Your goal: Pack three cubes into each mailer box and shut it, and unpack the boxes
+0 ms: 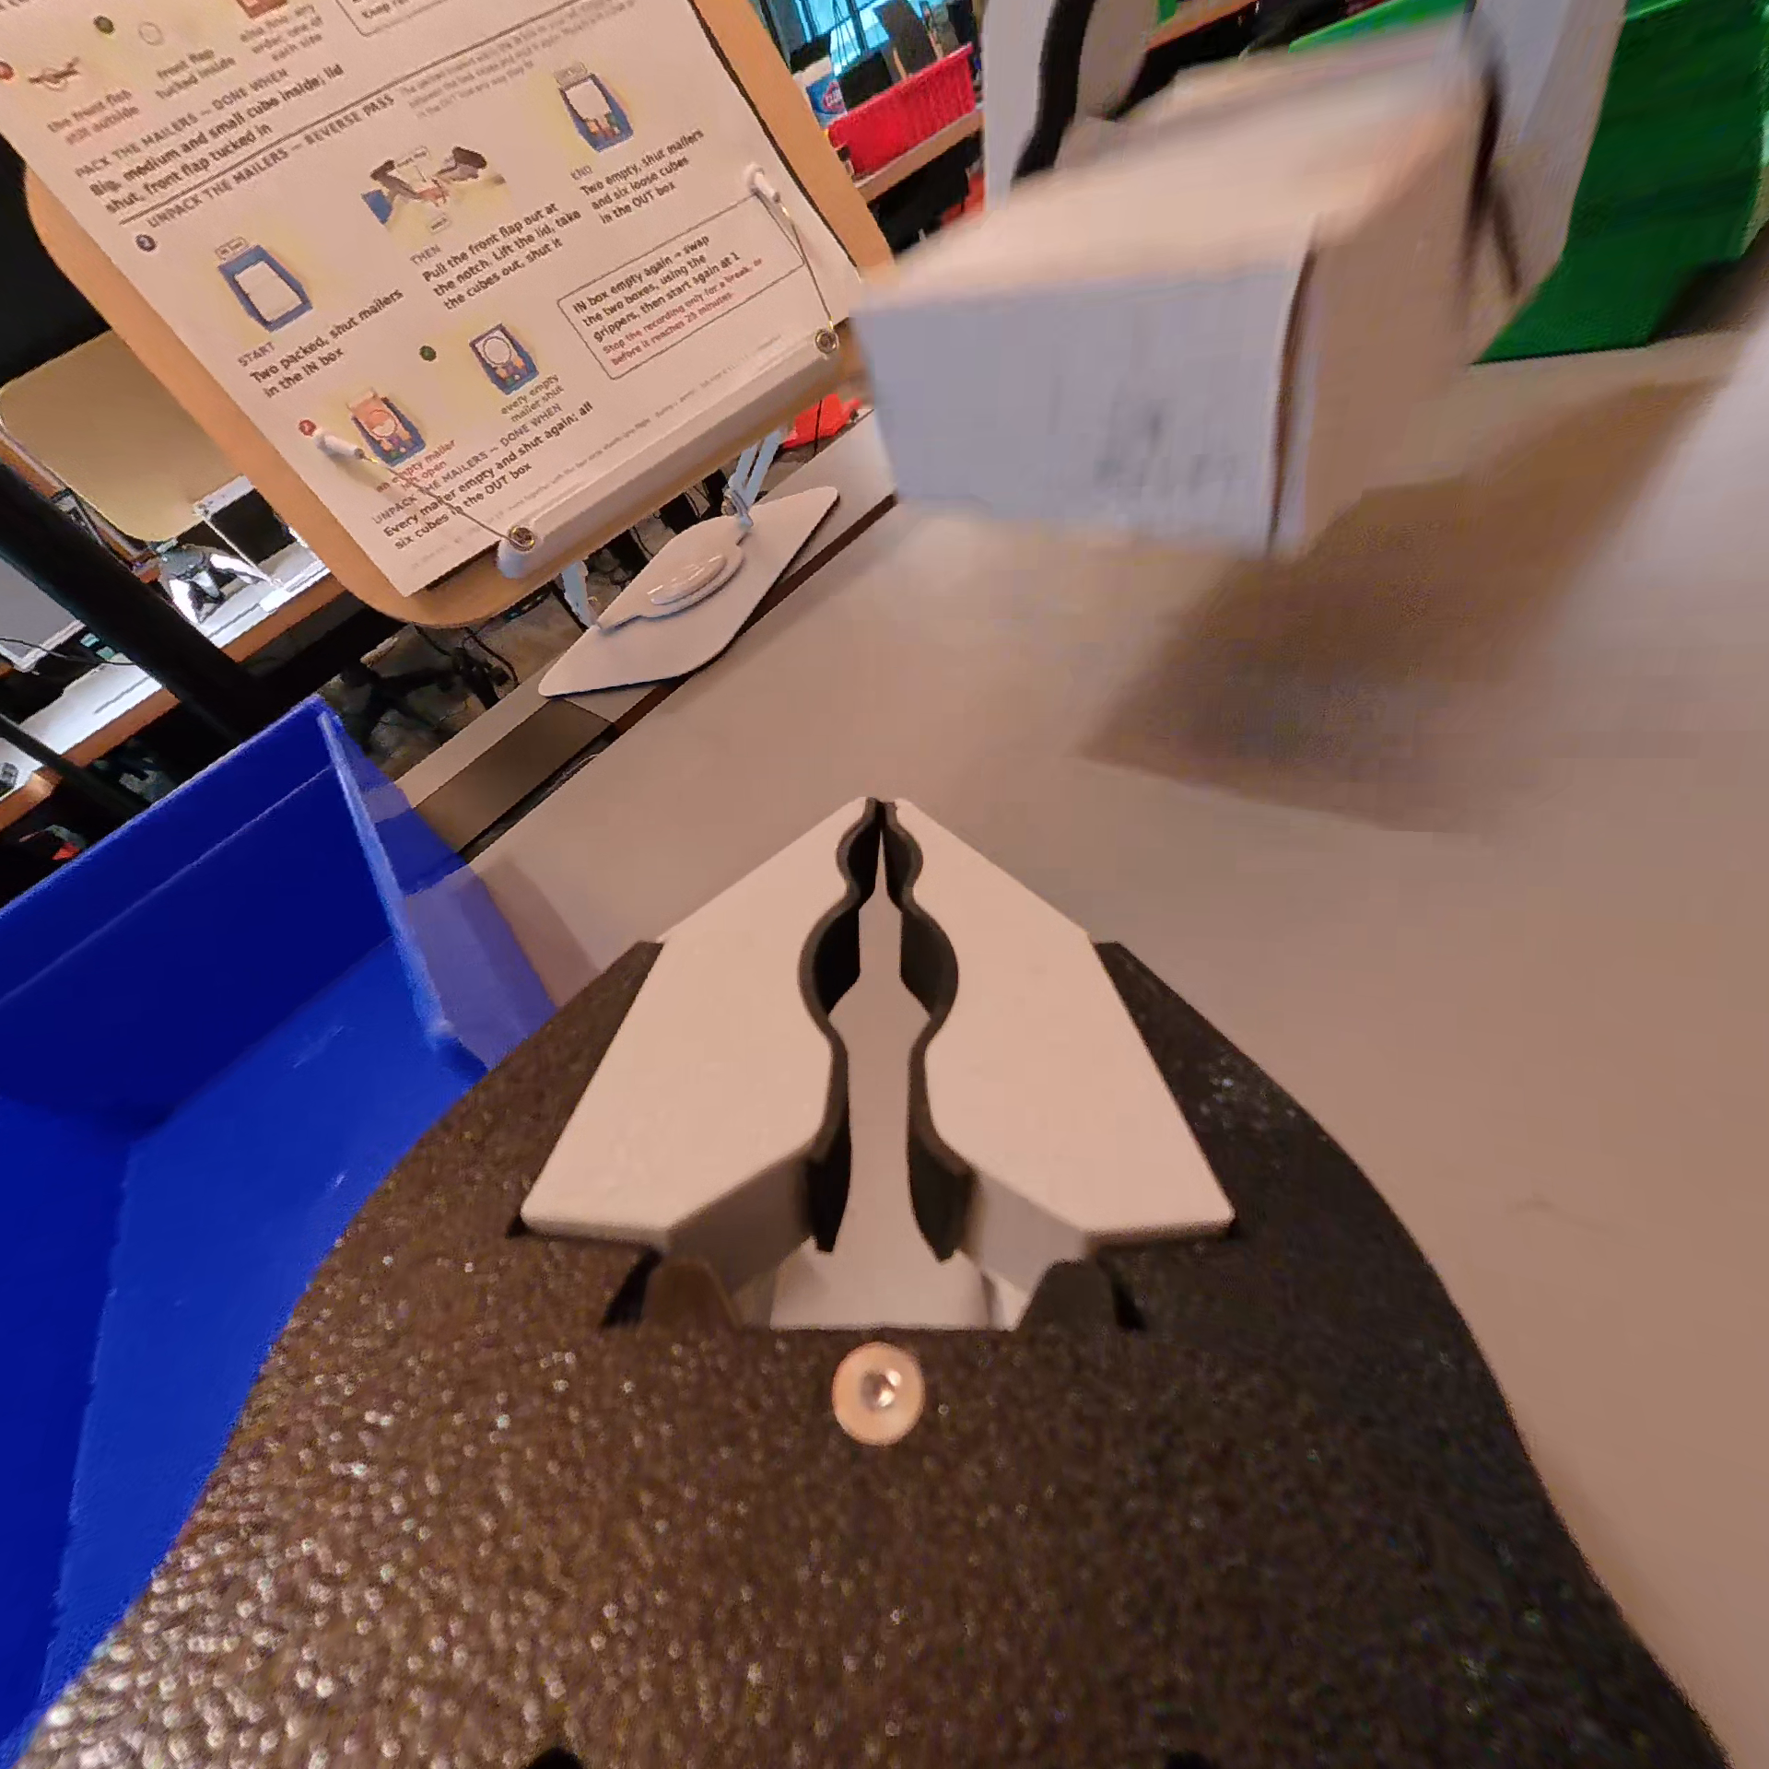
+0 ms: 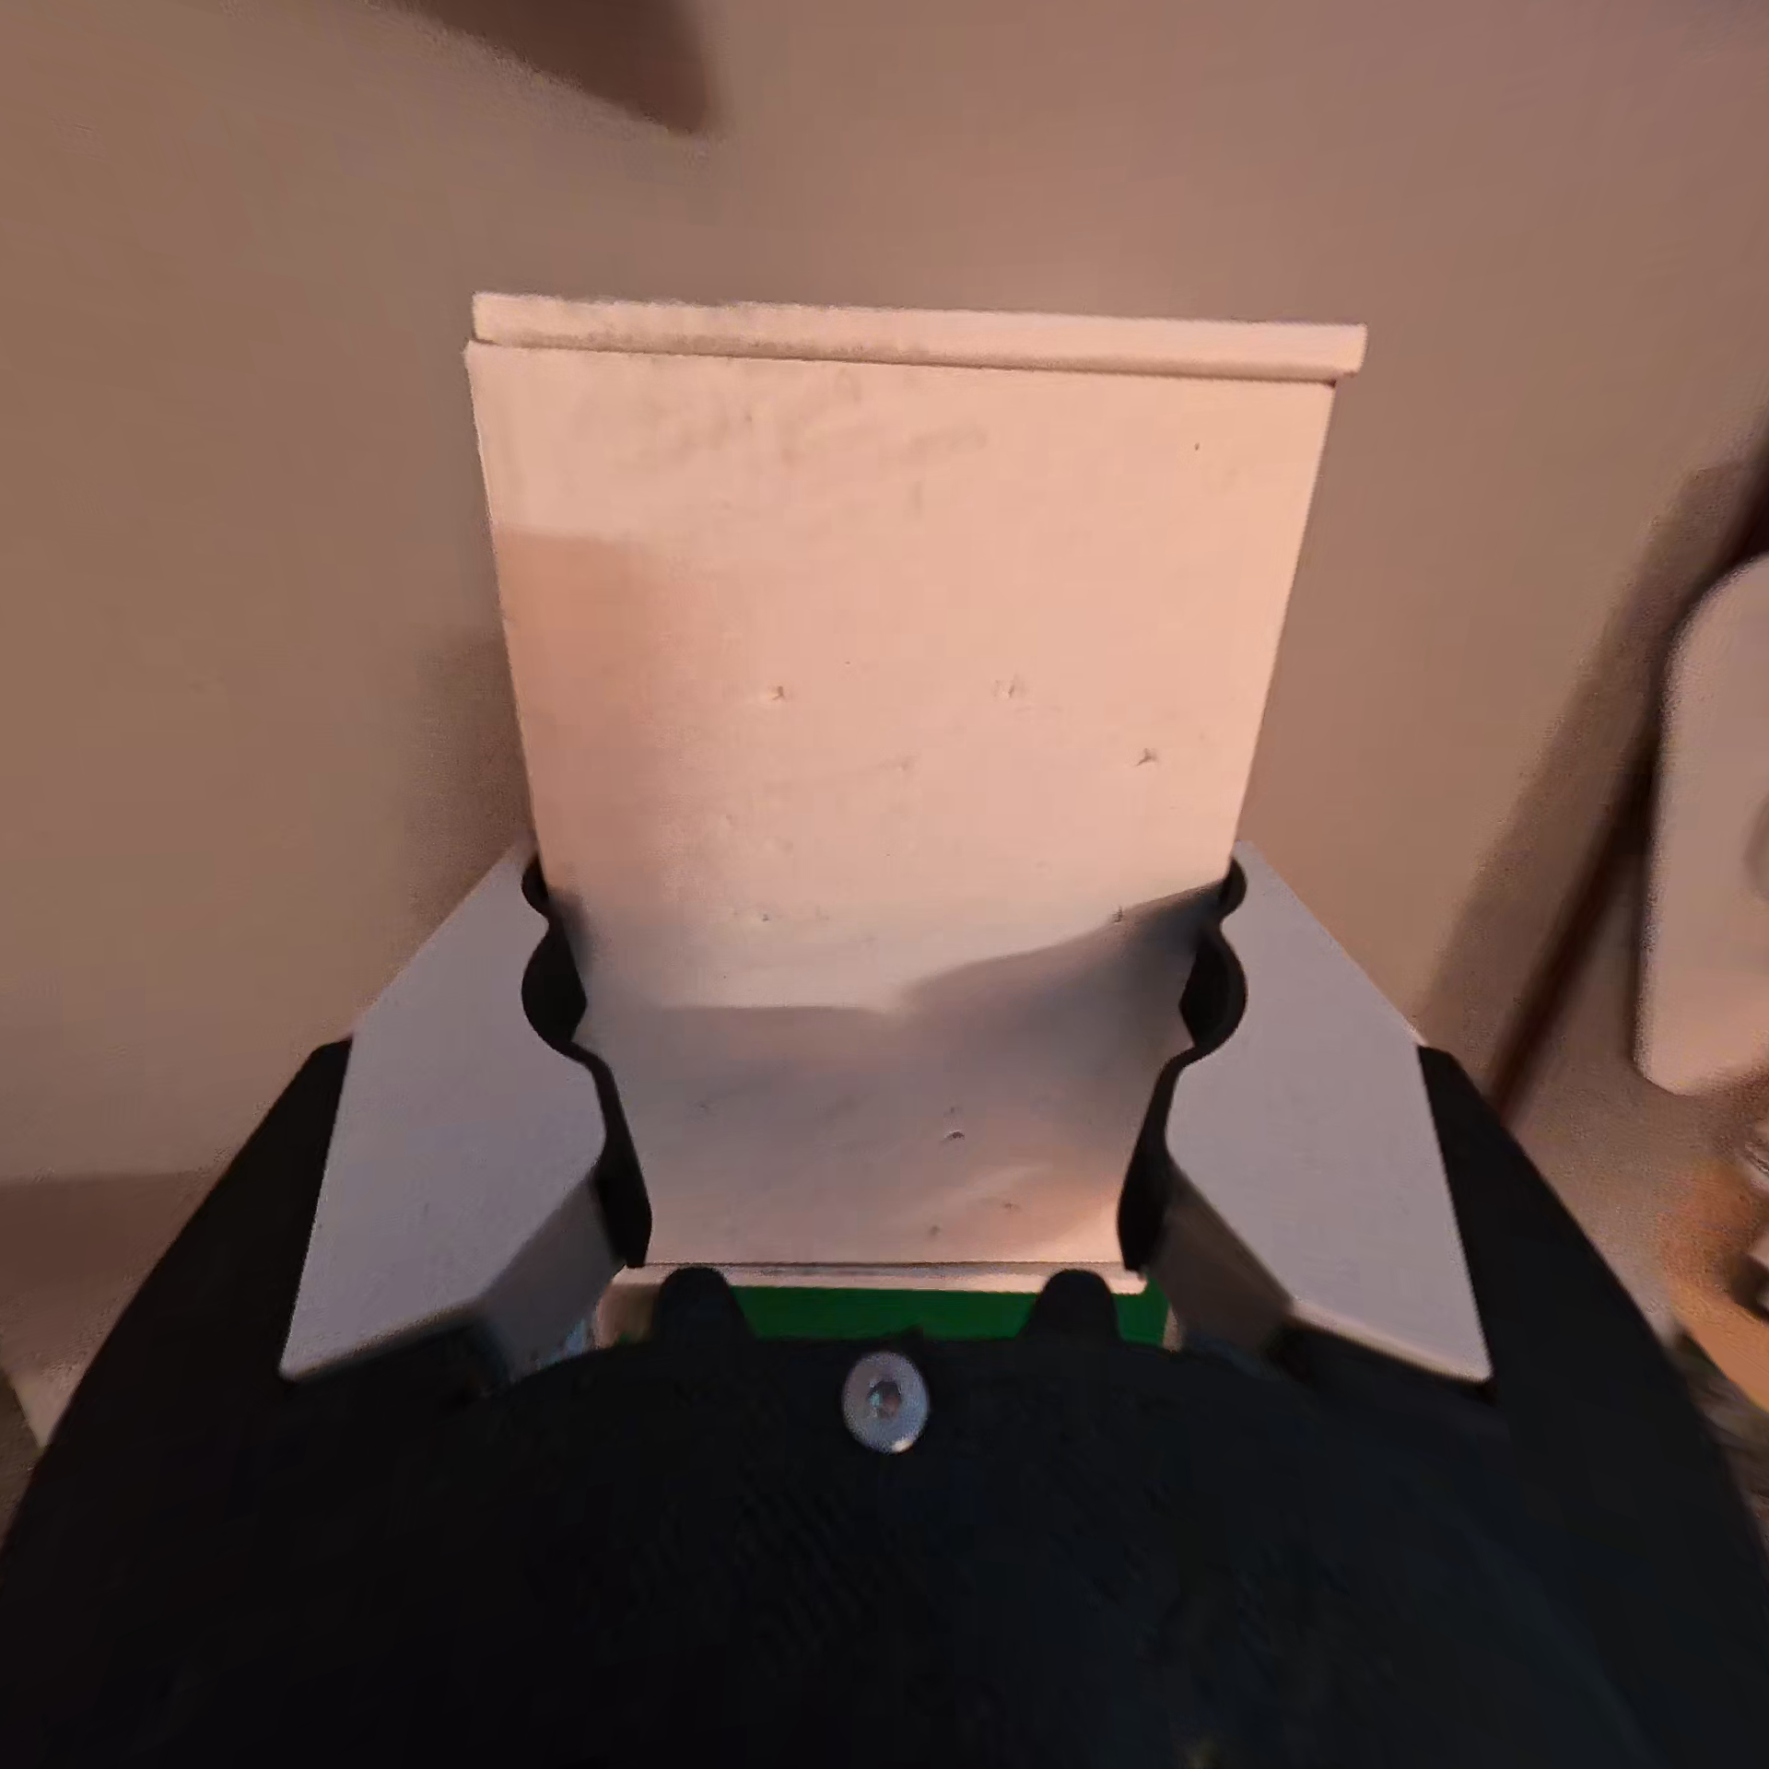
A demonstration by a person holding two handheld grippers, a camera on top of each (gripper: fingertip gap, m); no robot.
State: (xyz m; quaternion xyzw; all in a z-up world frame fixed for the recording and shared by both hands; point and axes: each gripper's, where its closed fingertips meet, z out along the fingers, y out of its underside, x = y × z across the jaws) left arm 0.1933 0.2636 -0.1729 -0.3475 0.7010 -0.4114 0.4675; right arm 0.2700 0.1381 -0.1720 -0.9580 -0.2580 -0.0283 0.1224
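A white mailer box (image 2: 890,727) sits shut between the two fingers of my right gripper (image 2: 885,885), which grip its sides and hold it above the beige table. In the left wrist view the same box (image 1: 1130,383) shows blurred at the upper right, in the air, with its shadow on the table below. My left gripper (image 1: 881,814) is shut and empty, low over the table, left of and below the box. No cubes show in either view.
A blue bin (image 1: 191,1101) stands at the left of my left gripper. An instruction sheet on a stand (image 1: 431,268) is at the back left, its white base (image 1: 689,603) on the table. A green bin (image 1: 1666,172) is at the far right.
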